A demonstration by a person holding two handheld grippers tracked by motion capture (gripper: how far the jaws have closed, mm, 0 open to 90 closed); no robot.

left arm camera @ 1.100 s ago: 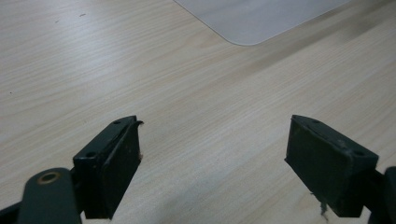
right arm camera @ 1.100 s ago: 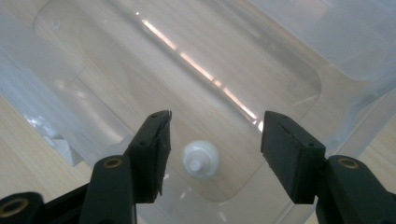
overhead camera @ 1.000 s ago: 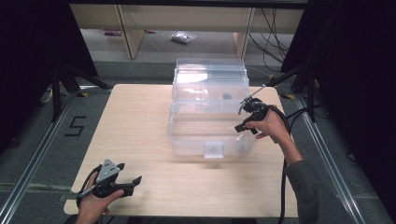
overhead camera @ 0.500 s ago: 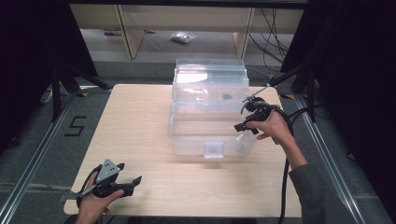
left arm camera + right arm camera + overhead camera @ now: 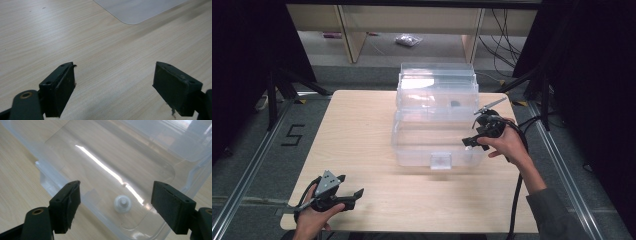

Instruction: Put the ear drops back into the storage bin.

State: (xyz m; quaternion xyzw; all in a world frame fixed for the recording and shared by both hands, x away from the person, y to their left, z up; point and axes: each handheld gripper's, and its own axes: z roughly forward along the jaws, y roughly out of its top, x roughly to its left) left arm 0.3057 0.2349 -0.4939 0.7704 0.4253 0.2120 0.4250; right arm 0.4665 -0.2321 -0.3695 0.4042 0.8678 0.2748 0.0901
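Hovering over a clear plastic bin [image 5: 105, 157] — right tongs [image 5: 116, 205], black-padded, parted.

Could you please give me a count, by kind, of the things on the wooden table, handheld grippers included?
Clear plastic storage box with its hinged lid open: 1
Small white round plastic piece inside the box: 1
Black two-jaw grippers, left gripper and right gripper, both open and holding nothing: 2
Total: 4

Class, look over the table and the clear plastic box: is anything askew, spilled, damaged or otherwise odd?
Nothing looks spilled, broken or askew. The clear box sits square on the table with its lid open behind it. A small white cap lies on the box floor below the right gripper, whose jaws have just been opening and hold nothing.
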